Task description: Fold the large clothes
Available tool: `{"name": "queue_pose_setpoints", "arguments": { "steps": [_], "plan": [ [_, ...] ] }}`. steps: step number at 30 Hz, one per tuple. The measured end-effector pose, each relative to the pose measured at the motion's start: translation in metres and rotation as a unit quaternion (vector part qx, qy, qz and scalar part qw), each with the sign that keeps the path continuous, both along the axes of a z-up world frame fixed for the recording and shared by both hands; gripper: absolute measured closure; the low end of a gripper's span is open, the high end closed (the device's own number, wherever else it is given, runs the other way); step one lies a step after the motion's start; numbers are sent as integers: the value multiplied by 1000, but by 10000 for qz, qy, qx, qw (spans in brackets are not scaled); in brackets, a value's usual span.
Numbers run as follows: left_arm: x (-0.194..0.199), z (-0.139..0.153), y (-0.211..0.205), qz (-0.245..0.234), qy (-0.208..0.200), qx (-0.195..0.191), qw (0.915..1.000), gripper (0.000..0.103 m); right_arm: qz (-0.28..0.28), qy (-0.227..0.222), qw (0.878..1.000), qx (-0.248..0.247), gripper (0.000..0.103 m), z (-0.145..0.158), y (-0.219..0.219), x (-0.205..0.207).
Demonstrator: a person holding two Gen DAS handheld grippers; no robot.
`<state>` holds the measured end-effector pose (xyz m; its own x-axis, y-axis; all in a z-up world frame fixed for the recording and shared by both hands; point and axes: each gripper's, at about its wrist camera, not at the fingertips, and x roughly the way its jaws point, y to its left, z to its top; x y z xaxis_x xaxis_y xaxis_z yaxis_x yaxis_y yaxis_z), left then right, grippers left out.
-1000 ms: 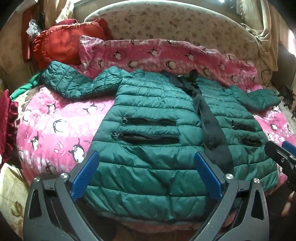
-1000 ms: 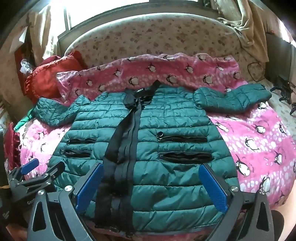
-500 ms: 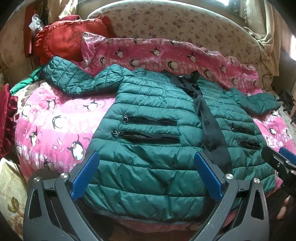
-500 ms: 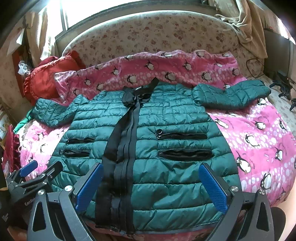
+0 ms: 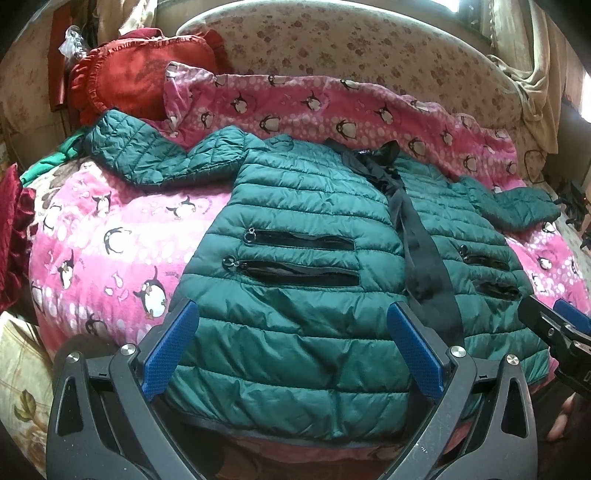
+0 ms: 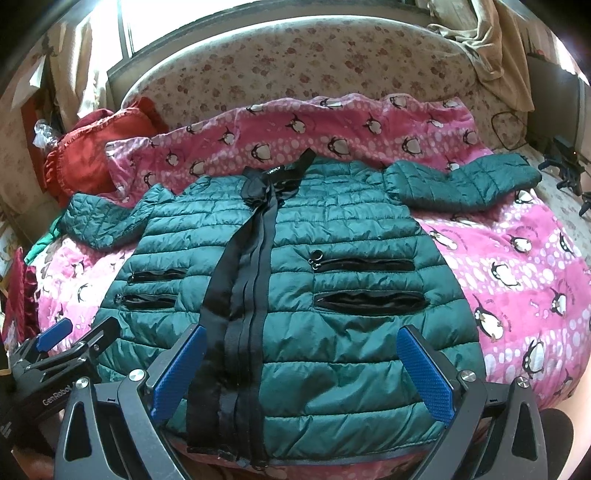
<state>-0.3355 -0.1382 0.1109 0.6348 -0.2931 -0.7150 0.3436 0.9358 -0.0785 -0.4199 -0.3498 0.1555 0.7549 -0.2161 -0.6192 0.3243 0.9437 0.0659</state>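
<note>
A green puffer jacket lies front-up, sleeves spread, ready for folding, filling mid-frame on a penguin blanket. The left gripper and right gripper hover at lower frame over its hem, both wide open and empty.

Daylight pours in from a window behind the headboard, blown out to white in the right wrist view — the bed below is evenly lit and sharp. The green jacket shows soft sheen on its quilting. Fisheye bending curves the edges, and dark vignetting fills the corners of both views.
</note>
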Motion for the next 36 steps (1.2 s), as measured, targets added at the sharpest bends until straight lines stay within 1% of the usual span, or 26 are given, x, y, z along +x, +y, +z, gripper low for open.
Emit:
{"name": "queue_pose_setpoints", "arguments": {
  "steps": [1,8,14,19,27,32,36],
  "plan": [
    [0,0,0,-2,-2,8,10000,1,-12,64,10000,-20,1,0,0,0],
    [0,0,0,-16,0,29,10000,1,-3,106,9999,34,1,-1,-1,1],
    [0,-1,-2,-11,9,55,10000,1,-25,88,9999,-55,1,-1,-1,1],
    [-1,-3,-8,-38,-7,123,9999,1,33,18,9999,159,1,-1,-2,4],
    [0,-5,-10,-24,4,135,9999,1,70,56,9996,274,1,0,-1,7],
    [1,-4,-8,-6,14,123,9999,1,71,160,9997,184,1,0,2,10],
    [1,-5,-8,-4,13,120,9999,1,70,110,9997,184,1,0,3,9]
  ]
}}
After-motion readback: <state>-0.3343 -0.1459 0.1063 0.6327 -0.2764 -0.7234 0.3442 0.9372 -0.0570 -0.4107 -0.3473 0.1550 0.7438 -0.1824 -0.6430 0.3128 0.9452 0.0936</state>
